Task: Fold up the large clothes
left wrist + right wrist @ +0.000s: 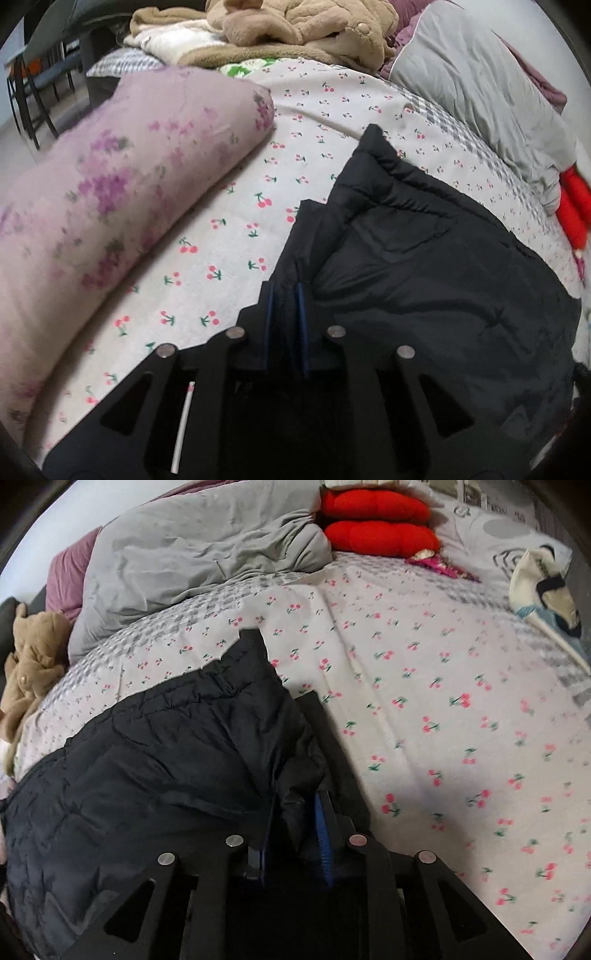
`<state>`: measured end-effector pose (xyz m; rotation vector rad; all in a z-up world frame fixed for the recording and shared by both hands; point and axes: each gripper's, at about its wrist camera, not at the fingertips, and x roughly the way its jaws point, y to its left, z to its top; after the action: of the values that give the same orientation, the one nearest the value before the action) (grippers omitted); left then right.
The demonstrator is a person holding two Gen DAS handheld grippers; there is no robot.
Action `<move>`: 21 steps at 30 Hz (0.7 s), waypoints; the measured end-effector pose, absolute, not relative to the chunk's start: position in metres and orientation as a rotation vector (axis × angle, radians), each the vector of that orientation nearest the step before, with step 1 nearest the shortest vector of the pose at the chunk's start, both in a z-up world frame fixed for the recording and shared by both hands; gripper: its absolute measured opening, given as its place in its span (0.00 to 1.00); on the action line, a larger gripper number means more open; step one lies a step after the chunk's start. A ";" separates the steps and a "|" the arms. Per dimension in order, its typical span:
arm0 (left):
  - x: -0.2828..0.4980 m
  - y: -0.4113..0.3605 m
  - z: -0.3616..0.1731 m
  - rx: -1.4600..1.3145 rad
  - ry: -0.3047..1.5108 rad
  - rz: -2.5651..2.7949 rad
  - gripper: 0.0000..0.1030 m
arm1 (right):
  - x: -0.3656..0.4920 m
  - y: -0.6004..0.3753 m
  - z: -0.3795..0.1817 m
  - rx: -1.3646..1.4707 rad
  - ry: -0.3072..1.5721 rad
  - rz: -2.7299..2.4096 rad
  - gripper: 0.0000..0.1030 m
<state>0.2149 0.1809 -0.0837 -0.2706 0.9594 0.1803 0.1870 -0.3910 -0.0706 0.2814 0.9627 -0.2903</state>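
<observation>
A black padded jacket lies spread on a bed with a cherry-print sheet. My left gripper pinches the jacket's left edge, a fold of black fabric squeezed between its blue-lined fingers. In the right wrist view the same jacket fills the lower left, and my right gripper is shut on a bunched fold of its right edge. The far corner of the jacket lies flat on the sheet.
A rolled floral pink quilt lies left of the jacket. Beige fleece clothes are piled at the far end. A grey duvet and red cushions sit along the back, a printed pillow at right.
</observation>
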 end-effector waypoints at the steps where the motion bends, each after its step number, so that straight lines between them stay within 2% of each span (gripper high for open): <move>1: 0.213 0.182 -0.080 -0.270 0.963 0.179 0.18 | 0.186 -0.391 -0.066 0.278 0.966 -0.294 0.22; 2: 0.211 0.182 -0.076 -0.278 0.967 0.171 0.31 | 0.184 -0.391 -0.060 0.282 0.968 -0.294 0.22; 3: 0.209 0.182 -0.072 -0.292 0.972 0.162 0.52 | 0.182 -0.390 -0.054 0.294 0.970 -0.286 0.23; 4: 0.206 0.184 -0.066 -0.320 0.977 0.155 0.63 | 0.179 -0.390 -0.049 0.306 0.969 -0.277 0.25; 5: 0.200 0.185 -0.061 -0.342 0.975 0.155 0.79 | 0.176 -0.388 -0.044 0.320 0.967 -0.265 0.30; 6: 0.192 0.187 -0.053 -0.376 0.969 0.156 0.84 | 0.173 -0.387 -0.038 0.339 0.967 -0.245 0.36; 7: 0.186 0.188 -0.048 -0.399 0.974 0.154 0.84 | 0.170 -0.385 -0.034 0.353 0.970 -0.228 0.58; 8: 0.180 0.187 -0.045 -0.412 0.985 0.150 0.85 | 0.168 -0.382 -0.030 0.367 0.970 -0.213 0.75; 11: 0.158 0.186 -0.042 -0.456 1.035 0.147 0.91 | 0.156 -0.369 -0.012 0.375 0.932 -0.155 0.76; 17: 0.121 0.186 -0.063 -0.740 1.140 0.104 0.92 | 0.139 -0.333 0.011 0.287 0.903 -0.115 0.76; 21: 0.107 0.183 -0.076 -0.816 1.153 0.137 0.92 | 0.134 -0.319 0.013 0.268 0.906 -0.078 0.76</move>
<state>0.1067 0.1832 -0.0760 -0.8164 1.1527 0.1374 0.1338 -0.3190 0.0134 0.2684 0.9056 -0.0785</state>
